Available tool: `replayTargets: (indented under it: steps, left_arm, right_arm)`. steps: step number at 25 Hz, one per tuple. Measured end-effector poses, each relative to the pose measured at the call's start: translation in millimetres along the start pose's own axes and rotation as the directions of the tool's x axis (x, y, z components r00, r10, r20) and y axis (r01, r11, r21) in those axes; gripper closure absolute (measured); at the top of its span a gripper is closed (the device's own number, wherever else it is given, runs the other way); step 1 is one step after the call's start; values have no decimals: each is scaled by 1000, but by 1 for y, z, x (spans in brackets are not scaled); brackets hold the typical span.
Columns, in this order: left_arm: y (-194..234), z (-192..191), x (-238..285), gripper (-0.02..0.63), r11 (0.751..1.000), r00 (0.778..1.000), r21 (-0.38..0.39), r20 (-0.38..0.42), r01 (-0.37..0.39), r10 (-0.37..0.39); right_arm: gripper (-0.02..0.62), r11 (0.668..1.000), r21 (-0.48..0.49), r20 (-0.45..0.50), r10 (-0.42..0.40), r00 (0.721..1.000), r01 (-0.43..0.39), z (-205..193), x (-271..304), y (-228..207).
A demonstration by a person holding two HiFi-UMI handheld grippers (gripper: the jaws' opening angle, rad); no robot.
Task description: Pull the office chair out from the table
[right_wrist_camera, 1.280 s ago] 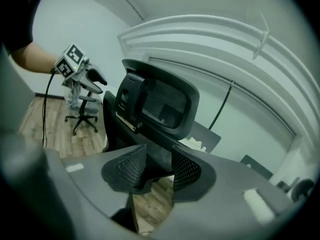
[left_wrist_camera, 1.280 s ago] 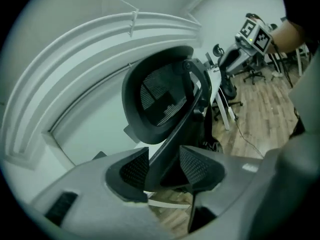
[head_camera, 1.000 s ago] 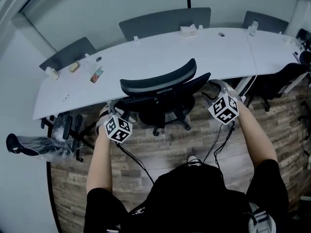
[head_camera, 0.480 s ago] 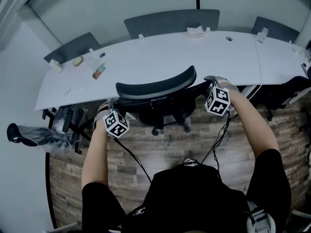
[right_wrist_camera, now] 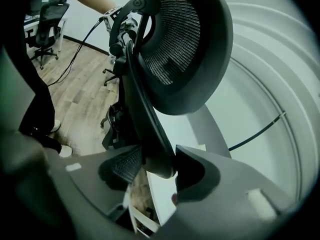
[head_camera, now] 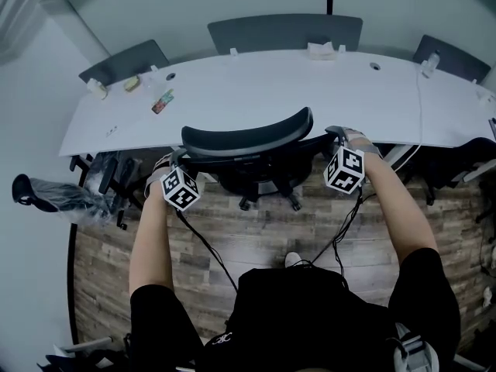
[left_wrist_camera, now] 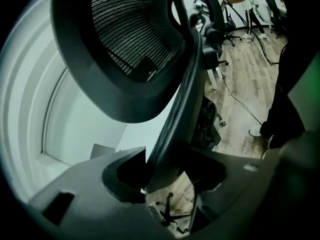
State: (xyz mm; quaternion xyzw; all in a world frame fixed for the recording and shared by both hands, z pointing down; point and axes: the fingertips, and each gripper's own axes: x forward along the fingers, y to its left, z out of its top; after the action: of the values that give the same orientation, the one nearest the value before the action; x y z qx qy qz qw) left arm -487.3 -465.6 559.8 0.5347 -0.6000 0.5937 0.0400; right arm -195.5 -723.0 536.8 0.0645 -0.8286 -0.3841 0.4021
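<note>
The black mesh office chair [head_camera: 246, 139] stands tucked against the long white table [head_camera: 271, 91], its back toward me. My left gripper [head_camera: 174, 161] sits at the left side edge of the chair back. In the left gripper view that dark frame edge [left_wrist_camera: 180, 84] runs down between the jaws of the left gripper [left_wrist_camera: 167, 171], and both press on it. My right gripper [head_camera: 335, 136] is at the right side edge. Its jaws are closing, with the frame edge [right_wrist_camera: 142, 109] caught between the jaws of the right gripper [right_wrist_camera: 161, 166].
Grey chairs [head_camera: 283, 31] stand behind the table. Small items [head_camera: 163, 101] lie on its left end. A black chair [head_camera: 46, 196] stands at the left, another [head_camera: 465, 157] at the right. Cables [head_camera: 205, 246] trail over the wood floor toward me.
The right gripper has moved left onto the chair back's right edge and rolled. The left gripper has sunk slightly at the left edge. The chair has stayed at the table.
</note>
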Motion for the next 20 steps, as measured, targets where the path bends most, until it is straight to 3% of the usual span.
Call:
replayTargets:
  steps: [11, 20]
  left_arm:
    - [-22, 1, -26, 382, 1000, 1000, -18, 17, 4, -4]
    - [-80, -24, -89, 380, 1000, 999, -20, 50, -12, 13]
  right_arm:
    - [375, 1000, 15, 8, 9, 1000, -9, -3, -21, 11]
    - [374, 1000, 10, 5, 10, 1000, -10, 1, -84, 76]
